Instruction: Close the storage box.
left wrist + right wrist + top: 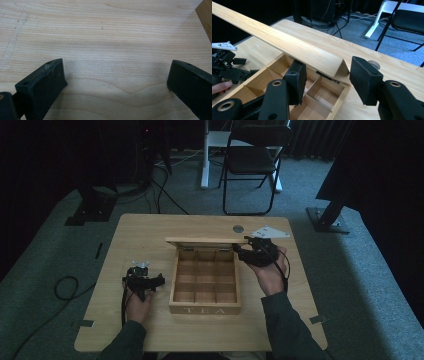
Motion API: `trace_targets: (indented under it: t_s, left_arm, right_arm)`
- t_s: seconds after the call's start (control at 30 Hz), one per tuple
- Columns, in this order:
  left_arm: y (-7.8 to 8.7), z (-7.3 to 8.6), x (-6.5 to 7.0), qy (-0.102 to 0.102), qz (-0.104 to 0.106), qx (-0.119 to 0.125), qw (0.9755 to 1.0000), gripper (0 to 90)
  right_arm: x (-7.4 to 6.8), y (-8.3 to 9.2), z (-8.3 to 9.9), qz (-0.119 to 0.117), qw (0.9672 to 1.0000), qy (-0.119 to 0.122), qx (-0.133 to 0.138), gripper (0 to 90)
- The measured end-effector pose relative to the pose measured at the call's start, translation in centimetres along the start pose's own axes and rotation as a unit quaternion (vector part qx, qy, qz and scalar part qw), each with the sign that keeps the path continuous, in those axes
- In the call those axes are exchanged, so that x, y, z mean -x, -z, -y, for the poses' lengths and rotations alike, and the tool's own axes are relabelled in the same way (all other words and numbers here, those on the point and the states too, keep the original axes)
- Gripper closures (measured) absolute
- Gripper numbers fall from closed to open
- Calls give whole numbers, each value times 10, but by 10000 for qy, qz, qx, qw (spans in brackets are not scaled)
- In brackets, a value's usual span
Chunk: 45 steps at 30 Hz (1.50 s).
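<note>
A wooden tea box [205, 309] marked TEA stands at the table's centre, its several compartments empty. Its lid [205, 240] is raised on the far side. My right gripper [243, 251] is open at the lid's right end. In the right gripper view the lid [287, 47] slants across, and its corner lies between the jaws of my right gripper [328, 72] without being clamped. My left gripper [152, 282] rests low on the table left of the box. In its own view the left gripper [116, 80] is wide open over bare wood, with a box corner [206, 17] at the upper right.
The wooden table [145, 230] has a small grey round disc [238, 228] near its far edge. A black folding chair [252, 160] and a white desk leg [205, 155] stand behind it. Cables [65, 287] lie on the carpet at the left.
</note>
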<state>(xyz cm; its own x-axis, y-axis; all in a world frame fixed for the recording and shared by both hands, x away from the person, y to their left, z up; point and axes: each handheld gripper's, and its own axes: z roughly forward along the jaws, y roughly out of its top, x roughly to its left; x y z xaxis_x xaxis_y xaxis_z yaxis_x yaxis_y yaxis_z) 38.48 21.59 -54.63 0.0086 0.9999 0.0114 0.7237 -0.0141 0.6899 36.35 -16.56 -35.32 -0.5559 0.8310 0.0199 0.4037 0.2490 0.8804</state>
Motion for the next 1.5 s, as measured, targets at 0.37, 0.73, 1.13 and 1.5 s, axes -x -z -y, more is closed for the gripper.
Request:
trace_targets:
  t_s: [0.37,0.73,1.13,1.5]
  left_arm:
    - [0,0,1,35,-5,2,10000,16]
    - [0,0,0,1,-14,-9,10000,17]
    - [0,0,1,13,-16,0,10000,17]
    - [1,0,0,-5,-12,-25,10000,17]
  right_arm:
    - [-7,5,16,-5,10000,-43,-17,469]
    - [-16,10,30,91,9999,61,-34,470]
    - [-23,15,47,45,10000,4,-57,465]
    - [-28,19,61,-6,9999,-58,-100,458]
